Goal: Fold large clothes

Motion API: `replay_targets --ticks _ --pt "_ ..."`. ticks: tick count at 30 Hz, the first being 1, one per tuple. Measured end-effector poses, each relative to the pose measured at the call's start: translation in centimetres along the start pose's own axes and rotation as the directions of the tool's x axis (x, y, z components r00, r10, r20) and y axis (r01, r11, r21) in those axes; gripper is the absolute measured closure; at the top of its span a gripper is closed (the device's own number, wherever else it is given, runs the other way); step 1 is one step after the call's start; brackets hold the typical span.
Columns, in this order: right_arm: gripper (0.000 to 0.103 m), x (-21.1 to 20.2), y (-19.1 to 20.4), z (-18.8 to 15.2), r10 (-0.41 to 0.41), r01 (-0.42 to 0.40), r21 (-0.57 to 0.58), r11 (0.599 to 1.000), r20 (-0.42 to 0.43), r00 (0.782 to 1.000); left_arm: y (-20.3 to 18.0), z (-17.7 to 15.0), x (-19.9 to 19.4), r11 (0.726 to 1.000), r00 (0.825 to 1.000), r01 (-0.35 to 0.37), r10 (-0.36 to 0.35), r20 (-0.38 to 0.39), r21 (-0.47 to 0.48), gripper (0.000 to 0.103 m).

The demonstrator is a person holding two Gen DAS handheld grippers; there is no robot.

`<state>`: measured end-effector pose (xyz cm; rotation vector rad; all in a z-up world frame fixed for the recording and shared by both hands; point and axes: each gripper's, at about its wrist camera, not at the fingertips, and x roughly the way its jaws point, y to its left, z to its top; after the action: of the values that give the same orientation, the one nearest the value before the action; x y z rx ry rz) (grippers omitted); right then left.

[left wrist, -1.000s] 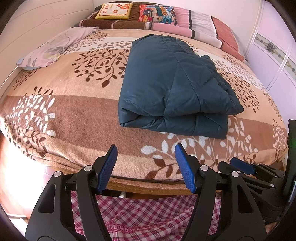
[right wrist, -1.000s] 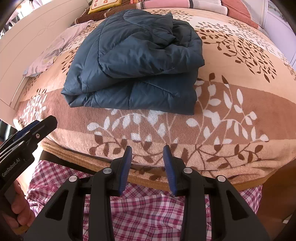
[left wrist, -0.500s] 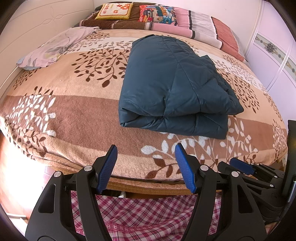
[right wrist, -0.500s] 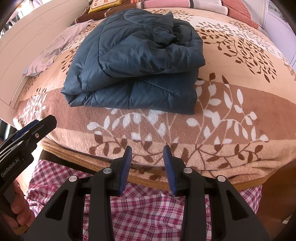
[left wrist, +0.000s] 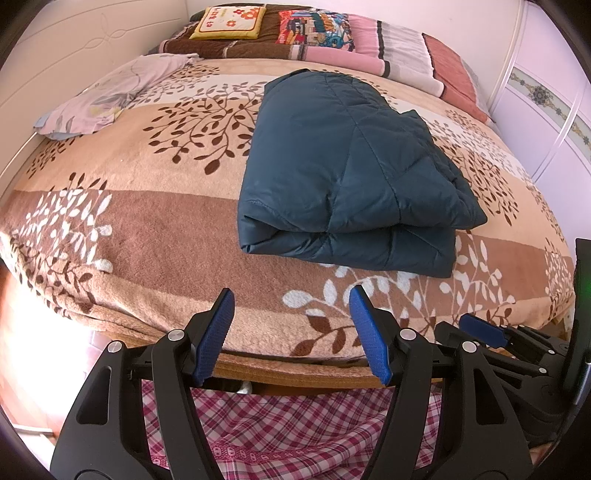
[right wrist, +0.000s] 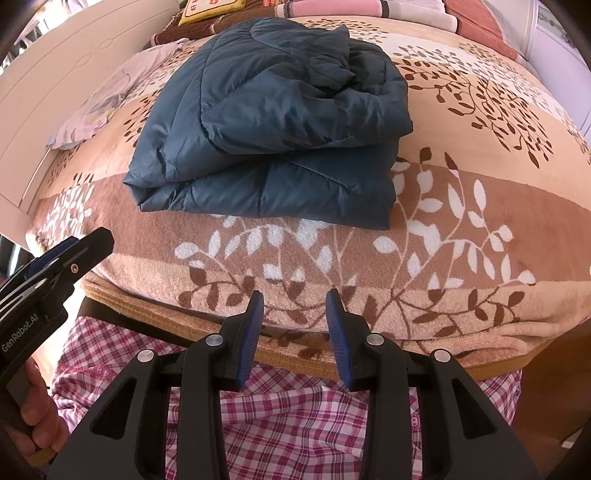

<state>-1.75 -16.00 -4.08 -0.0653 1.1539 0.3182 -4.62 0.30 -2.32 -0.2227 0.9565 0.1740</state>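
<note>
Jacket: a dark teal quilted jacket (left wrist: 347,173) lies folded into a thick bundle on the bed, its folded edge facing the foot, near the middle and towards the right side.
Bed: a plush blanket (left wrist: 140,236) in tan and brown bands with leaf and branch prints covers it.
Left gripper (left wrist: 291,332): blue-padded fingers (left wrist: 216,332) stand wide apart with nothing between them, over the foot edge of the bed, clear of the jacket.
Right gripper (right wrist: 293,334): fingers (right wrist: 251,334) parted more narrowly, also empty, over the blanket's hem.
Only in left view: a yellow flowered cushion (left wrist: 229,22), a colourful printed cushion (left wrist: 314,26) and a pink striped folded cover (left wrist: 388,48) at the head; white cupboard doors (left wrist: 546,107) on the right.
Only in right view: the jacket's rumpled top layers; a hand (right wrist: 37,413) gripping the left gripper's handle.
Both views: a pale floral pillowcase (left wrist: 110,96); pink checked clothing (right wrist: 295,417) of the person, below the fingers.
Writing: "GenRobot.AI" in white on the left gripper's body, right view. Cushion lettering too small to read.
</note>
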Motion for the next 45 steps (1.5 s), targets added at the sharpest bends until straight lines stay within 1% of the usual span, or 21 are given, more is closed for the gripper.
replay_targets --ticks 45 --pt "0.067 0.21 0.24 -0.04 -0.005 0.005 -0.009 1.000 -0.003 1.000 0.01 -0.01 -0.07 1.000 1.000 -0.011 0.011 -0.004 -0.002 0.039"
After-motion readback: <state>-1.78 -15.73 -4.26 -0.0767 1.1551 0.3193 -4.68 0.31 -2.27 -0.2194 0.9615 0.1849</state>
